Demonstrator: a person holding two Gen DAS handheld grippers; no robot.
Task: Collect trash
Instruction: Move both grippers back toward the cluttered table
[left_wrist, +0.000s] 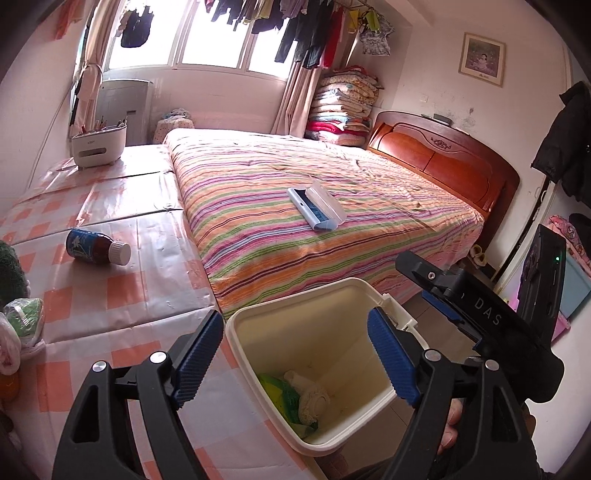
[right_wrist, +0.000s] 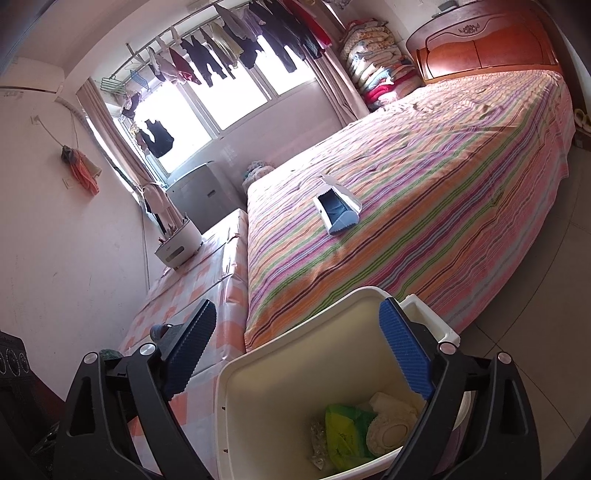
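My left gripper stands wide open over the bin, nothing between its blue pads; my right gripper is likewise spread wide and empty, its far finger reaching over the bin's rim in the right wrist view; whether that finger touches the rim I cannot tell. The bin sits on the floor at the corner where the striped bed meets the checked cloth-covered surface; inside it lie a green-and-yellow wrapper, a pale lacy round piece and some clear crinkled film.

Remaining trash, by my judgement: the brown bottle with blue label and white cap, lying on its side on the checked cloth, well apart from the bin; a bagged green item at the left edge may also qualify, though it is too cropped to say. The blue-and-white case on the bed looks like a kept thing, not rubbish.

Recommended conduct for the step in hand: lift the left gripper clear of the bin's rim before swinging left; approach the bottle across its body, not along it, so the pads close on the round flank near the middle; close gently, since a lying bottle may roll; keep the right gripper by the bin, ready to steady it.
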